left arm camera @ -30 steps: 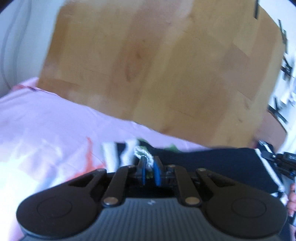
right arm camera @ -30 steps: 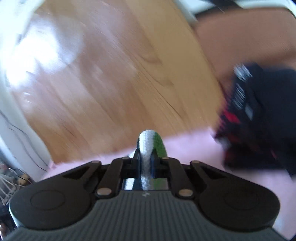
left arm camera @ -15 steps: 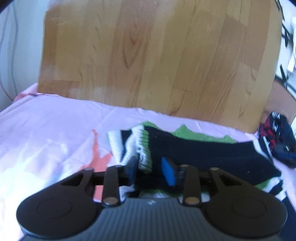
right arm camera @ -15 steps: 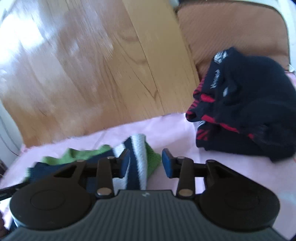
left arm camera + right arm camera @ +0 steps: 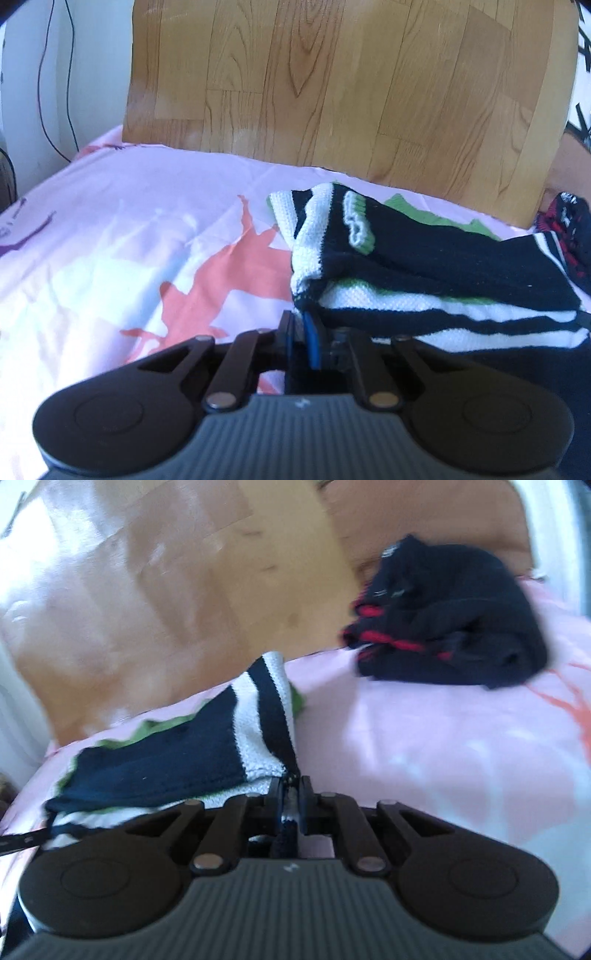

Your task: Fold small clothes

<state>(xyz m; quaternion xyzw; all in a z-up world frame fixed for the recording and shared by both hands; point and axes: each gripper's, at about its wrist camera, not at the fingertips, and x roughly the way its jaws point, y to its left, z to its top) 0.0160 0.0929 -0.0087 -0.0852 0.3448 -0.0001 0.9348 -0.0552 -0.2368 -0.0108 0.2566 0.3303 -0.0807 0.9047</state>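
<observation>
A navy, white and green striped knit garment [image 5: 424, 266] lies folded on the pink sheet [image 5: 129, 236]. My left gripper [image 5: 300, 325] is shut on its near left corner. In the right wrist view the same garment [image 5: 192, 753] lies left of centre, and my right gripper [image 5: 290, 794] is shut on its near right corner, with fabric pinched between the fingers. A folded navy garment with red stripes [image 5: 450, 627] lies farther back on the right.
A wooden headboard [image 5: 332, 92] rises behind the sheet. The navy and red pile also shows at the right edge of the left wrist view [image 5: 565, 229]. A black cable [image 5: 55, 92] hangs on the white wall at the left.
Half a second ago both grippers were open over the laid-down striped garment. Now both have shut on its near edge, one at each corner.
</observation>
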